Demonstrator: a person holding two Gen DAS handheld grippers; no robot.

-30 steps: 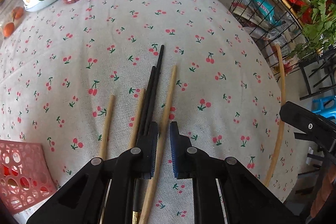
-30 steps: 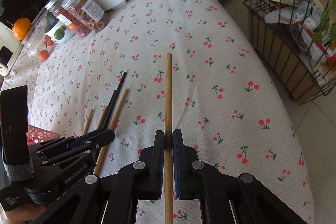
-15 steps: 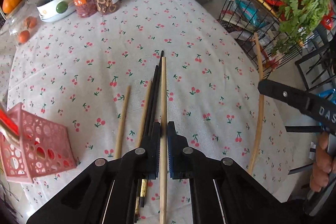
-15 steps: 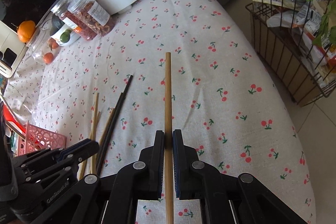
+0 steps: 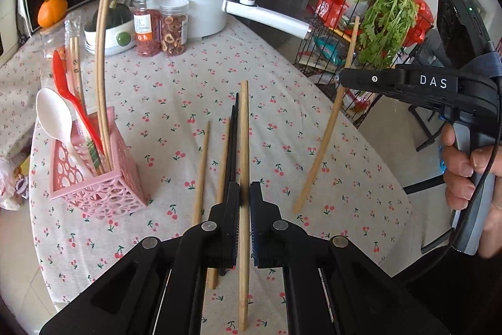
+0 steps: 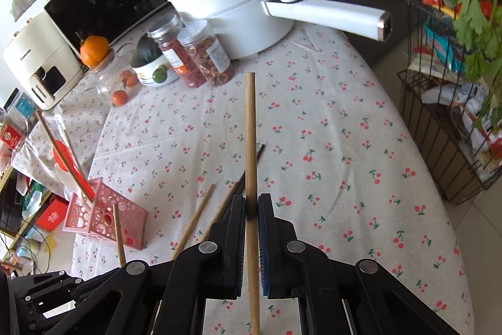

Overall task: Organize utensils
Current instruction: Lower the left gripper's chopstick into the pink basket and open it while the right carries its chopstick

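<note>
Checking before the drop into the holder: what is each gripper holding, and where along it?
Each holds one wooden chopstick. Left gripper grips its chopstick just below mid-length; right gripper grips its chopstick around mid-length.

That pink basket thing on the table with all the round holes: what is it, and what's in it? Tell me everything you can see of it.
The pink utensil holder is a small square box, plastic by its look, its walls pierced with round holes of mixed sizes. It stands upright on the cherry-print tablecloth, left of the loose chopsticks, touching none of them. Out of its open top stick a white spoon, a red spoon, a long pale wooden chopstick and thinner sticks. No claw touches it.
</note>
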